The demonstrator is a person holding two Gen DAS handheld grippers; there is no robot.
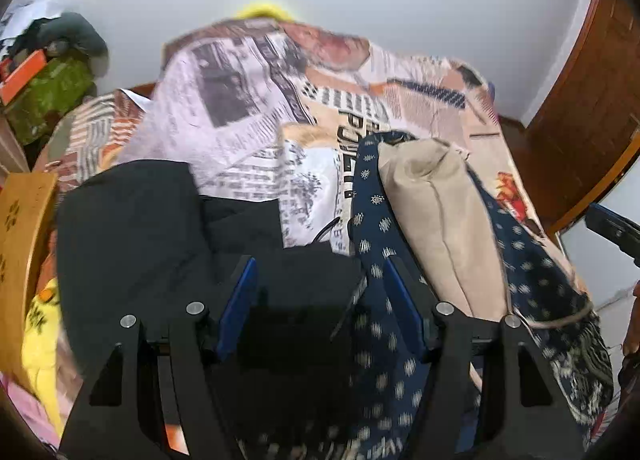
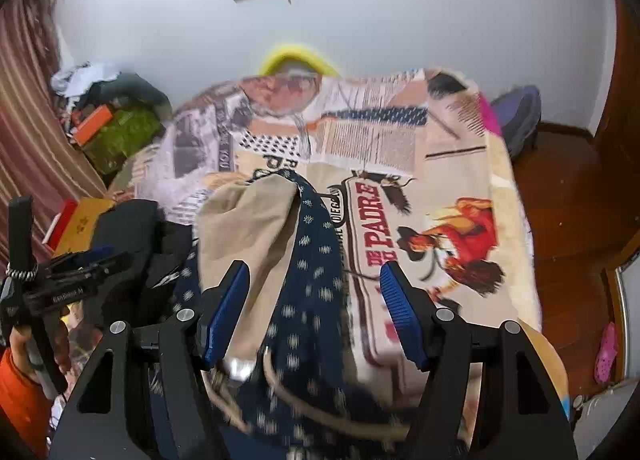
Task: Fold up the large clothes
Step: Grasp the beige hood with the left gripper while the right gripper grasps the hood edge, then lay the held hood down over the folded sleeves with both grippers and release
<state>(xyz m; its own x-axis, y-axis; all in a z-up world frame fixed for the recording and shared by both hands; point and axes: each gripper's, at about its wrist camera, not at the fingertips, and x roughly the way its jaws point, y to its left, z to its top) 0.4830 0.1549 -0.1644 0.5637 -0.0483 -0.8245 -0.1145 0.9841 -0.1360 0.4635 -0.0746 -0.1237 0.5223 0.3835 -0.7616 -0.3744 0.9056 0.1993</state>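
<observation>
Left gripper (image 1: 316, 288): jaws stood apart, blue pads bare, nothing between them; it hung over a black garment (image 1: 136, 236) lying on the near left of the bed. No cloth touched either pad, so I read it as released, not grasping

Right gripper (image 2: 314, 296): jaws likewise apart and gripping nothing. Below it ran the navy dotted garment (image 2: 316, 280) with a beige lining (image 2: 244, 220) turned outward, stretched from near to far down the middle of the bed. A cord trailed from its near end, probably a waist tie

Both garments rested on a printed bedspread (image 2: 460, 164), which served as the flat folding surface. The navy piece lay bunched lengthwise rather than flat, so folding looked barely begun

Outward: a wooden board (image 1: 24, 228) at the near left, clutter (image 2: 116, 128) in the far left corner, wood floor (image 2: 568, 196) to the right. Strong blur across both views
</observation>
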